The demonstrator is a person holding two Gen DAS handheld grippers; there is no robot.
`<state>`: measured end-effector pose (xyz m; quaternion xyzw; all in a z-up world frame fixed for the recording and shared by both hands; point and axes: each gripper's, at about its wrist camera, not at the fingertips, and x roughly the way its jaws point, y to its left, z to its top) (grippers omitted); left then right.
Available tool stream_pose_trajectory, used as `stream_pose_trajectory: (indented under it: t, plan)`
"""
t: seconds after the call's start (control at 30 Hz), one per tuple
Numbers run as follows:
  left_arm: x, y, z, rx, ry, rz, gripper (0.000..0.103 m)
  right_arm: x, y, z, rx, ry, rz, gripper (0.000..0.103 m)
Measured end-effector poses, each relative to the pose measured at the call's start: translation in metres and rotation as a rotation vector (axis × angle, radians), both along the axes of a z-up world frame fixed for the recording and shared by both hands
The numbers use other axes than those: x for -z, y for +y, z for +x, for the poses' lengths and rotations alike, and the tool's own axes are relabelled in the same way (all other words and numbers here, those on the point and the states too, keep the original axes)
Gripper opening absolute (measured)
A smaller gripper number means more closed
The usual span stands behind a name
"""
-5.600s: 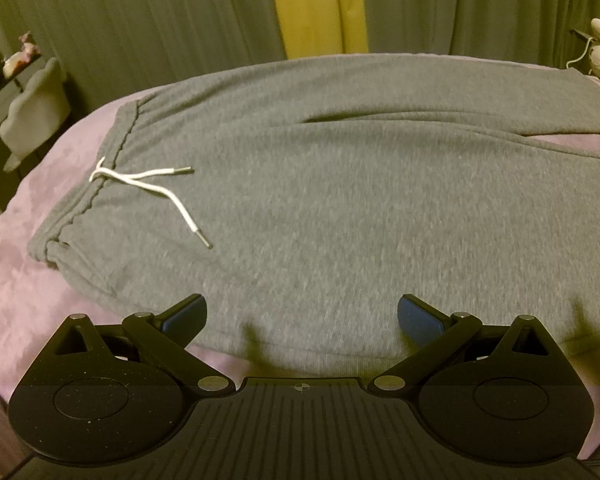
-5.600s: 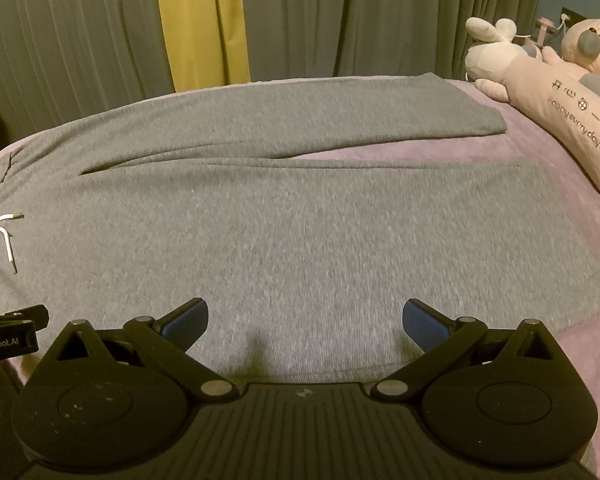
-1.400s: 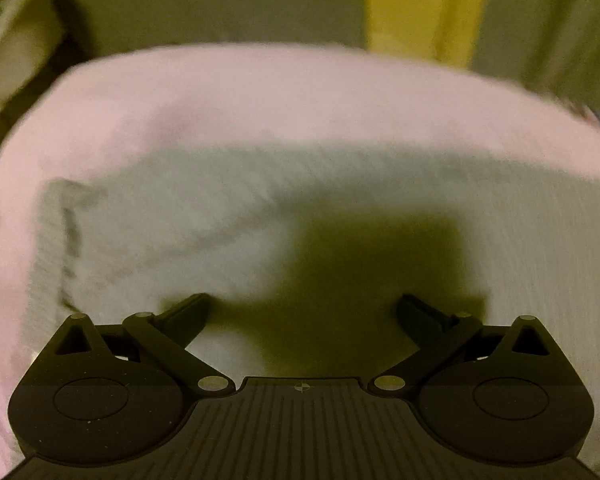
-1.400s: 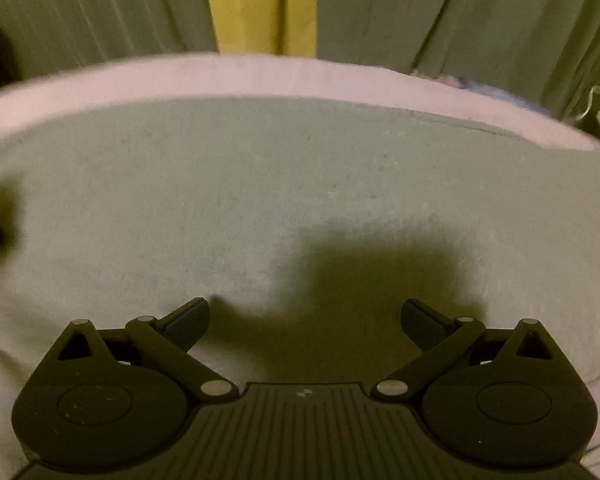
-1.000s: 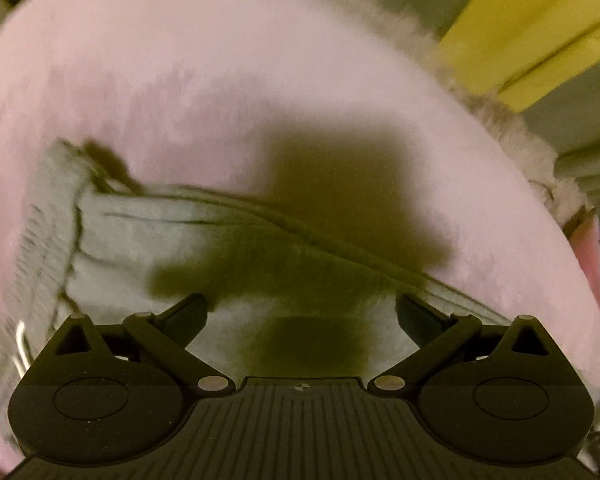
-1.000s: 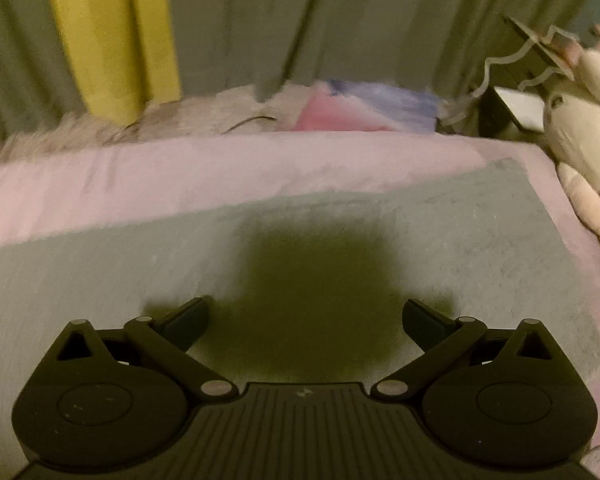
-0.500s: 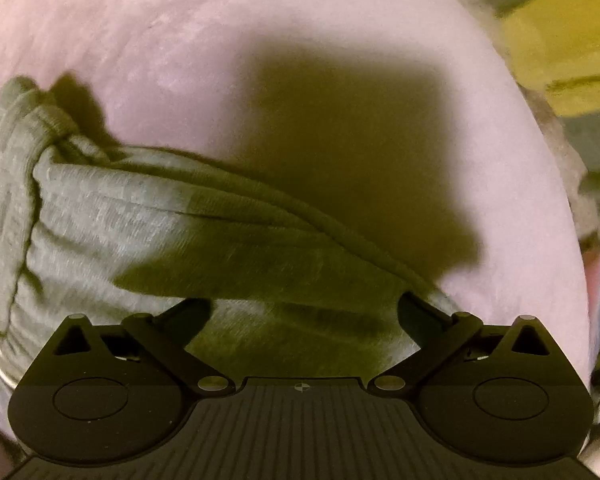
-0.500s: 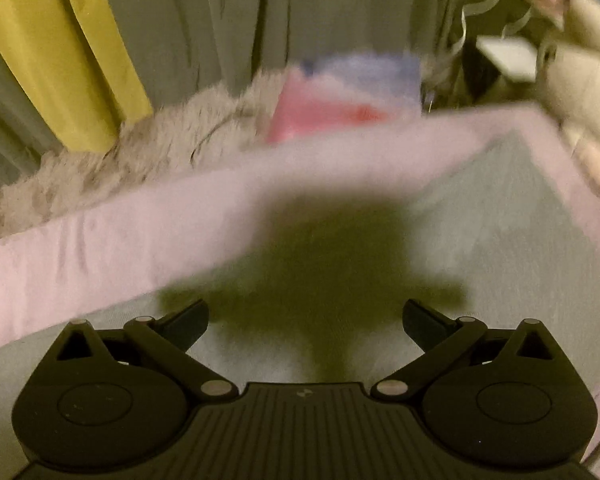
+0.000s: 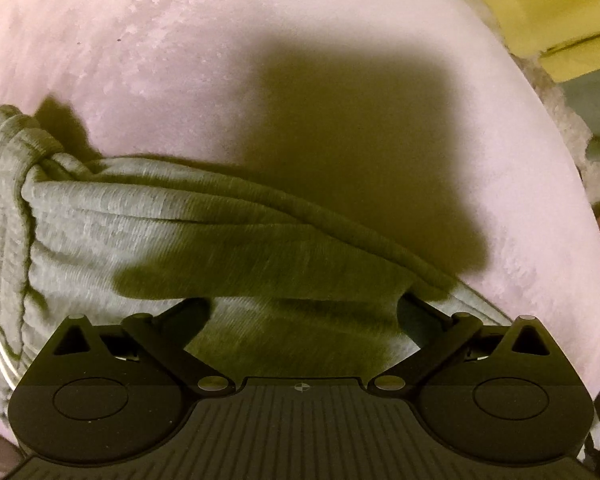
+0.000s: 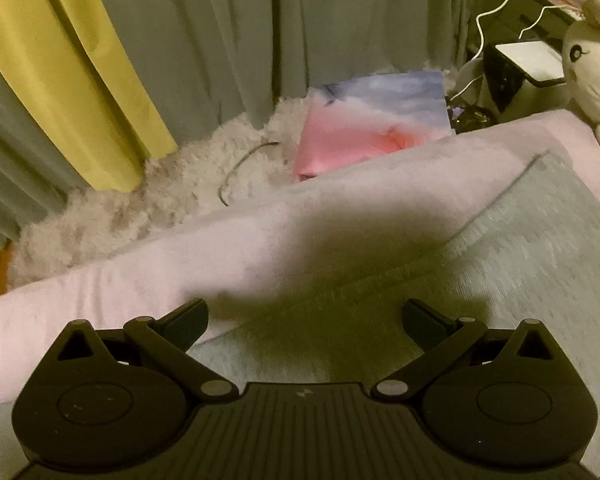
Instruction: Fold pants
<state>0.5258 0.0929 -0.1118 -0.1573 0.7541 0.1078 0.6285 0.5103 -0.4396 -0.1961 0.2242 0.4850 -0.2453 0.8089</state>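
Both grippers, left (image 9: 302, 312) and right (image 10: 304, 316), fingers spread wide, low over grey sweatpants (image 9: 148, 232) bunched along their far edge on pink bed (image 9: 220, 40).

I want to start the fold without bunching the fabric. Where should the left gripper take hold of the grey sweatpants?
Probably the far edge of the grey sweatpants, beside the gathered waistband. There the fabric rises in a rolled ridge off the pink bedcover, so a finger could likely slide under. Come from above and behind that ridge; the left gripper is open, straddling it.
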Motion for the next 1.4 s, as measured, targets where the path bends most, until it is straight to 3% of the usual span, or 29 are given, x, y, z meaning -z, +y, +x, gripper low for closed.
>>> stream_pose_trajectory:
  t: [0.07,0.23,0.37,0.43,0.47,0.5,0.53,0.57,0.6,0.63,0.7,0.8,0.93,1.03,1.2,1.3,1.4]
  plan:
    - [0.000,-0.001,-0.001,0.012,-0.008,-0.009,0.103,0.012,-0.007,0.007,0.058,0.075,0.027,0.103]
    - [-0.007,0.000,-0.012,0.042,-0.075,-0.026,0.099,0.013,-0.018,0.004,0.140,0.088,0.088,0.098]
    - [-0.018,0.008,-0.016,0.063,-0.136,-0.054,0.066,0.008,-0.025,-0.011,0.154,0.063,0.103,0.073]
    - [-0.019,0.020,-0.016,0.014,-0.145,-0.083,0.043,0.007,-0.031,-0.021,0.161,0.046,0.112,0.058]
    - [-0.022,0.024,-0.017,-0.004,-0.158,-0.116,0.019,0.007,-0.033,-0.026,0.162,0.033,0.120,0.050]
    - [-0.024,0.029,-0.018,-0.021,-0.166,-0.151,0.012,0.006,-0.034,-0.029,0.158,0.022,0.127,0.042]
    - [-0.027,0.033,-0.020,-0.039,-0.180,-0.175,0.012,0.006,-0.036,-0.033,0.156,0.006,0.141,0.038]
    - [-0.030,0.036,-0.022,-0.047,-0.186,-0.192,0.025,0.005,-0.037,-0.036,0.155,-0.011,0.159,0.031]
    - [-0.030,0.037,-0.021,-0.068,-0.178,-0.213,0.056,0.006,-0.037,-0.040,0.158,-0.026,0.176,0.031]
    - [-0.029,0.040,-0.020,-0.109,-0.157,-0.213,0.070,0.006,-0.038,-0.043,0.160,-0.035,0.181,0.030]
    - [-0.028,0.045,-0.018,-0.227,-0.112,-0.157,0.078,0.007,-0.039,-0.043,0.163,-0.039,0.184,0.031]
    - [-0.021,0.044,-0.005,-0.303,-0.081,-0.189,0.078,0.006,-0.039,-0.042,0.179,-0.035,0.187,0.032]
    - [-0.004,0.027,0.015,-0.310,0.006,-0.138,0.077,0.005,-0.038,-0.040,0.185,-0.030,0.193,0.035]
    - [0.009,0.024,0.016,-0.359,0.021,-0.093,0.074,0.005,-0.039,-0.036,0.184,-0.036,0.212,0.049]
    - [0.007,-0.001,0.015,-0.185,-0.061,-0.040,0.049,0.006,-0.035,-0.025,0.164,-0.019,0.197,0.071]
    - [0.006,0.005,0.009,-0.169,-0.091,-0.070,0.037,0.009,-0.034,-0.017,0.153,0.004,0.182,0.076]
    - [0.002,0.013,-0.001,-0.159,-0.128,-0.119,0.024,0.011,-0.035,-0.017,0.153,0.016,0.175,0.073]
